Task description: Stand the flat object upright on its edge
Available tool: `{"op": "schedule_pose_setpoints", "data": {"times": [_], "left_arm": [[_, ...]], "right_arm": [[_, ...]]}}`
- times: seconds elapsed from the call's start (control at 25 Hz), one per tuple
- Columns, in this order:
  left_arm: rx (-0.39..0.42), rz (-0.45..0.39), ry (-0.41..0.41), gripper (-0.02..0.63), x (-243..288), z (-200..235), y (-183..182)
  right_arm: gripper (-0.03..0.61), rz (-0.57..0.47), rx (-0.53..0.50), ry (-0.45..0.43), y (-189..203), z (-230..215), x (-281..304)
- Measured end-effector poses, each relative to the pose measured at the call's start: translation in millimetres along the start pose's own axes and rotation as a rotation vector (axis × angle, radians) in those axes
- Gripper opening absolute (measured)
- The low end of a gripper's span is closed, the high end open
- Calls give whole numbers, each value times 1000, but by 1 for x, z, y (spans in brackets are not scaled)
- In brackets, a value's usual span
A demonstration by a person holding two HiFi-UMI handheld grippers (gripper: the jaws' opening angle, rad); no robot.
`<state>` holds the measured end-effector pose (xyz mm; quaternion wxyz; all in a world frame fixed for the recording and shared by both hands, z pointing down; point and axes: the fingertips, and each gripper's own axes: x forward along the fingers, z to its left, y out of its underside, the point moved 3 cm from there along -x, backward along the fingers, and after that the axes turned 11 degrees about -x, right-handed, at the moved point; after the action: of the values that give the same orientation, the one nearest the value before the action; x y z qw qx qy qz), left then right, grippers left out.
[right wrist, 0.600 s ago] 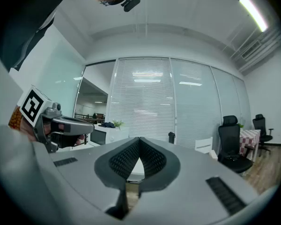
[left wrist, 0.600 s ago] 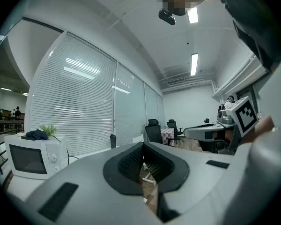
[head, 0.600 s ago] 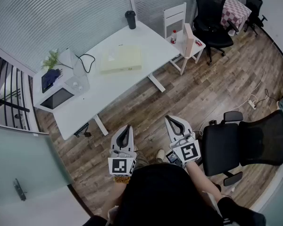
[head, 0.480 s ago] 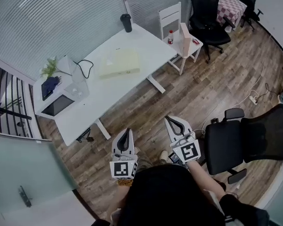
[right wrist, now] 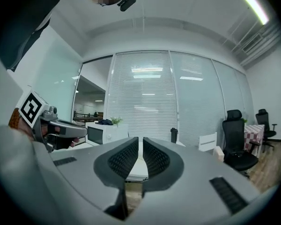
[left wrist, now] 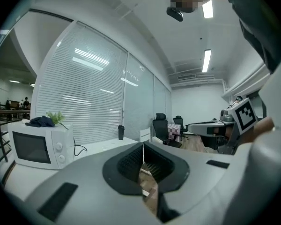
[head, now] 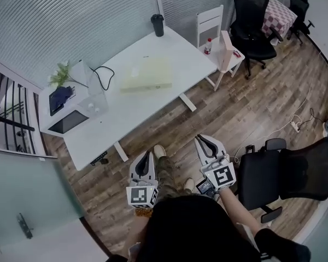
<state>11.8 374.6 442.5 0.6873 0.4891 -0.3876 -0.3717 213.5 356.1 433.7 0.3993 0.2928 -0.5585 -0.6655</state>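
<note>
Two grippers sit low in front of the person, over the wooden floor point(head: 229, 105) and well apart from the white table point(head: 120, 111). The left gripper point(head: 146, 155) has its jaws pressed together with nothing between them. The right gripper point(head: 200, 140) is likewise drawn closed and empty, its ribbed pads all but meeting. Both point roughly toward the table. The flat object point(head: 146, 74), a pale yellow slab, lies flat on the tabletop toward its far side, untouched. It lies between a dark tumbler point(head: 157, 24) at the far corner and a microwave point(head: 65, 121) at the left end. A black office chair point(head: 287, 171) stands just right of the right gripper
</note>
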Motion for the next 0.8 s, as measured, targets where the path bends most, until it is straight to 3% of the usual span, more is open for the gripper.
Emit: {"op": "schedule_pose_setpoints", "data": {"times": [0.2, 0.44, 0.8], "left_arm": [[-61, 55, 16, 6, 62, 60, 8], [-121, 71, 22, 6, 142, 138, -15], [-139, 120, -13, 8, 226, 261, -35]], "right_arm": [[9, 67, -18, -38, 10, -14, 61], [9, 128, -19, -97, 9, -35, 163], [9, 181, -11, -71, 16, -83, 304]]}}
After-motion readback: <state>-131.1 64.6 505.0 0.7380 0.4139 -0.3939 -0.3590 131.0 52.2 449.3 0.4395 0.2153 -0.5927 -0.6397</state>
